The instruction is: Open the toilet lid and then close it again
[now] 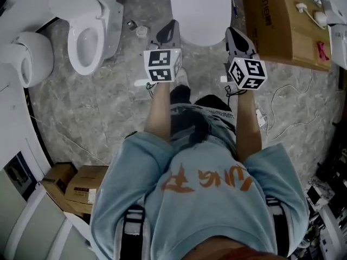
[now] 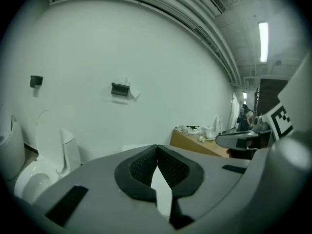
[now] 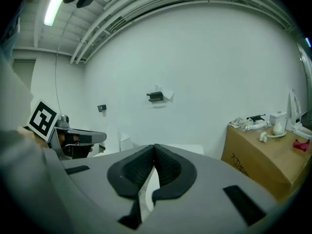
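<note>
The toilet in front of me has its white lid (image 1: 200,10) down; it lies at the top middle of the head view. My left gripper (image 1: 172,25) hangs just short of the lid's left edge, empty, with its jaws shut. At the lid's right edge my right gripper (image 1: 233,32) is likewise shut on nothing. In the left gripper view the pads (image 2: 157,152) meet, and a strip of the lid (image 2: 162,189) shows below them. The right gripper view shows its closed pads (image 3: 155,150) with the lid (image 3: 190,149) just beyond.
A second toilet (image 1: 87,37) with its seat open stands to the left, with another white fixture (image 1: 27,56) beyond it. A cardboard box (image 1: 282,23) with small items on top sits to the right. Cables (image 1: 287,104) trail over the grey floor, and cartons (image 1: 81,188) stand at the lower left.
</note>
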### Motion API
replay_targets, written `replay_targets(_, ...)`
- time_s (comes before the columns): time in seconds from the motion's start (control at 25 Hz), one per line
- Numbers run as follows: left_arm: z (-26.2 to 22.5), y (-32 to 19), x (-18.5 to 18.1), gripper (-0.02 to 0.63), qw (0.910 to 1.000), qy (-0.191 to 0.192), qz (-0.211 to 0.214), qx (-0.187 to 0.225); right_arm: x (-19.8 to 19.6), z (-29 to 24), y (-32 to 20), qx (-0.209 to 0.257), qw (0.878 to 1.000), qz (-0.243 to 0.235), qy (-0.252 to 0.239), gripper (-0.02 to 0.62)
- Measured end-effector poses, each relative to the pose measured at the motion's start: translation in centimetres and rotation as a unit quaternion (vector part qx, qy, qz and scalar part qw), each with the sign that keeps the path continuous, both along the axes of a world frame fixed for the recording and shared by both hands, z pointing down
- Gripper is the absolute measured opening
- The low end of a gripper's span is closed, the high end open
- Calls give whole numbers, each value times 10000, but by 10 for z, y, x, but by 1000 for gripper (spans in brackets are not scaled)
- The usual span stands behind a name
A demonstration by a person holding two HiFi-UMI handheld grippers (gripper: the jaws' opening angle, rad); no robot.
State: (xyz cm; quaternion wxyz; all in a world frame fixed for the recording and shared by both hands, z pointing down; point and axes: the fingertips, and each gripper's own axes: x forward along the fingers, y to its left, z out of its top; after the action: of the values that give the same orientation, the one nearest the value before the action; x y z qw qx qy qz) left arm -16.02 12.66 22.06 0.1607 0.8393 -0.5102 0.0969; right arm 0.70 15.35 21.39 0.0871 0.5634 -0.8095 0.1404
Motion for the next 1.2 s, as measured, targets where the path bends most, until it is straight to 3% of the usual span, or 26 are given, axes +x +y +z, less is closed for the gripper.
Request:
replay_targets(0.2,25,-22,28,25,9971,-369,643,-166,26,16,-28,-190,9995,229,107,14)
replay_targets(0.4,59,-29,41,25,9932,-575,921,-426,45,48,-36,-488,9982,226,275,14)
replay_targets(0.6,126,-13,55,25,9853,-926,1132,-877,57,118,-20,-1112,9928,-65,430,14)
replay_targets(0.8,213,-8,61,25,9768,-1200,1116,-1380,71,208,-12,-1680,9851,-29,361,14)
replay_targets(0.88,249,-4,63,26,9699,-1455,1216,-1528,74,242,-8,-1827,9813,-141,586,14)
replay_targets(1.0,295,11,73,32,9530,-1940,1690,-1601,73,283,4,-1961,9735,-479,1072,17)
replay_targets(1.08,322,18,82,121,9388,-2267,2051,-1586,68,306,8,-1991,9677,-807,1322,48)
replay_targets(1.2,360,20,93,167,9157,-2762,2504,-1499,57,342,9,-2015,9548,-1360,1709,94)
